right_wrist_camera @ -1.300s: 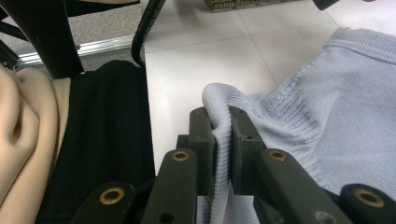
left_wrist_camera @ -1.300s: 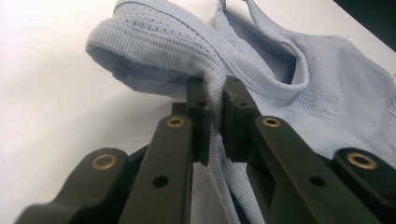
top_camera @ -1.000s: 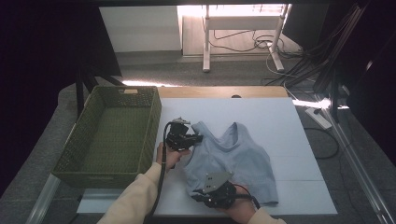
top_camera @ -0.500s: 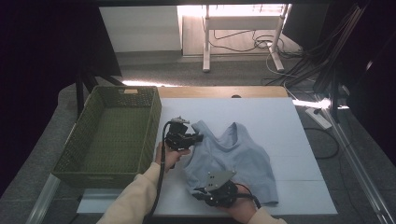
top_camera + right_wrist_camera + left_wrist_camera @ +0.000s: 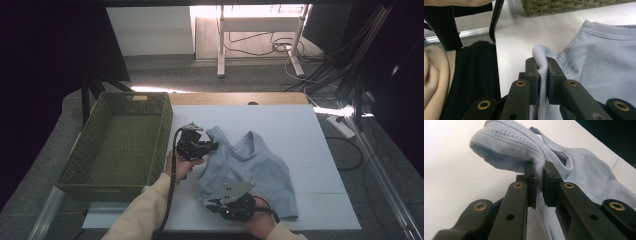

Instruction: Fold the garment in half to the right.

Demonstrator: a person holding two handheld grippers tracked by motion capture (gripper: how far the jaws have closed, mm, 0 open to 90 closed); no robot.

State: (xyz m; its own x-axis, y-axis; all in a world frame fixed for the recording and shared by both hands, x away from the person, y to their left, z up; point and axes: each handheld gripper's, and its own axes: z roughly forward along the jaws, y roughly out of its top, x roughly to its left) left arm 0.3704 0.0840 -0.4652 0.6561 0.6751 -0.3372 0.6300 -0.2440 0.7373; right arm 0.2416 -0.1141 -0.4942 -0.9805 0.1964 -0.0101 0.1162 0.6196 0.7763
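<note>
A light blue knit tank top lies on the white table. My left gripper is shut on its left shoulder strap, and in the left gripper view the ribbed strap is pinched between the two black jaws of the left gripper. My right gripper is shut on the bottom-left hem near the table's front edge. In the right gripper view a fold of hem bulges up between the closed jaws of the right gripper.
A green woven basket stands empty on the left of the table, close to the left hand. Its wall also runs along the top of the right gripper view. Cables and a desk frame lie on the floor beyond the table.
</note>
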